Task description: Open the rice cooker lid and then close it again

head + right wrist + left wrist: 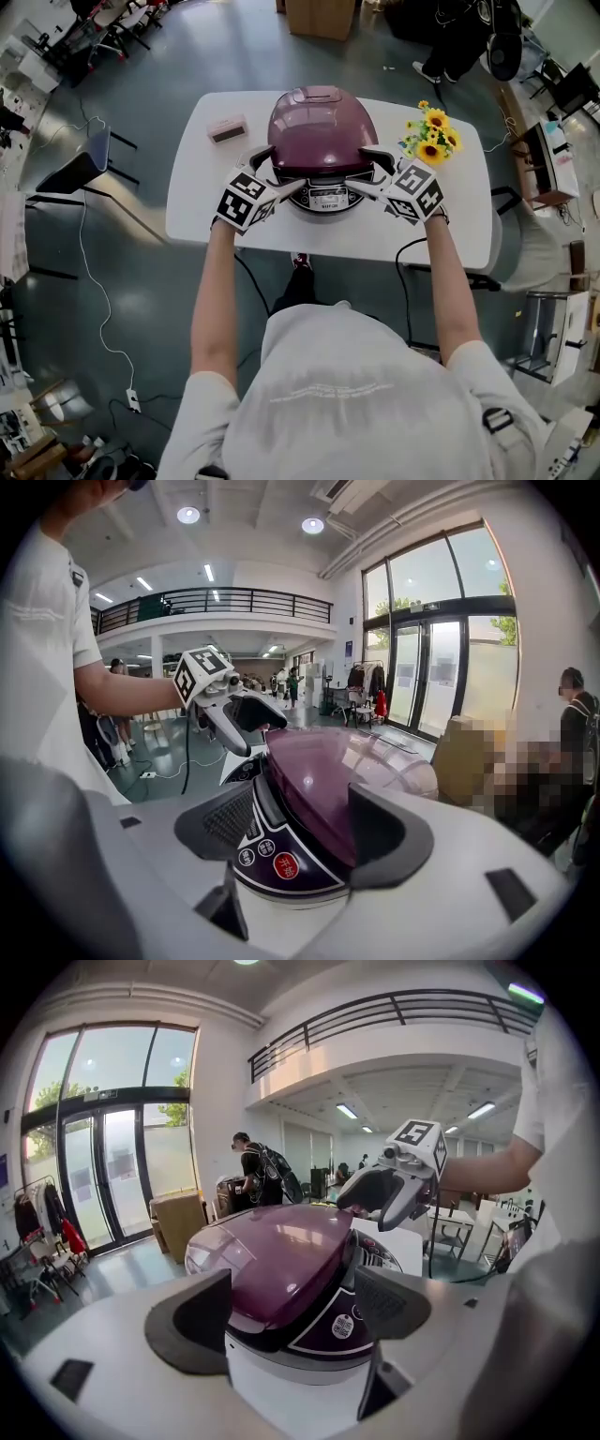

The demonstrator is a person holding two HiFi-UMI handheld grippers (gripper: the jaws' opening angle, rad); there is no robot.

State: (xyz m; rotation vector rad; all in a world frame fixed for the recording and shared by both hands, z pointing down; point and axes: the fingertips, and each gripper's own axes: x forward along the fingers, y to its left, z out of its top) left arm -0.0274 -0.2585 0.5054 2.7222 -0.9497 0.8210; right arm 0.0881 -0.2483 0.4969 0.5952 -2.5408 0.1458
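Rice cooker [322, 150] sits mid-tabletop [469, 239], its purple lid [322, 122] down and seated, and its control panel [328, 197] faces you. Sunflowers [431, 133] lie to the cooker's right and a small pink box [228, 128] to its left rear, both clear of the work. You have brought both tools in symmetrically at the cooker's front corners, angled downward. This probably puts you at the lid's front lip near the latch, and one side can steady the body while the other lifts. Left tongs [291, 1312]: jaws wide apart and holding nothing. The cooker's front left edge stands between them, with one pad beside the lid's flank and the other over the panel rim. You cannot confirm firm contact from either pad. Right tongs [300, 834]: also spread wide, with no grip. They straddle the cooker's front right edge, the near pad beside the panel buttons and the far pad against or just beside the lid's slope; which of the two is unclear. Judgement: opening has not begun, and the lid release has yet to be worked.
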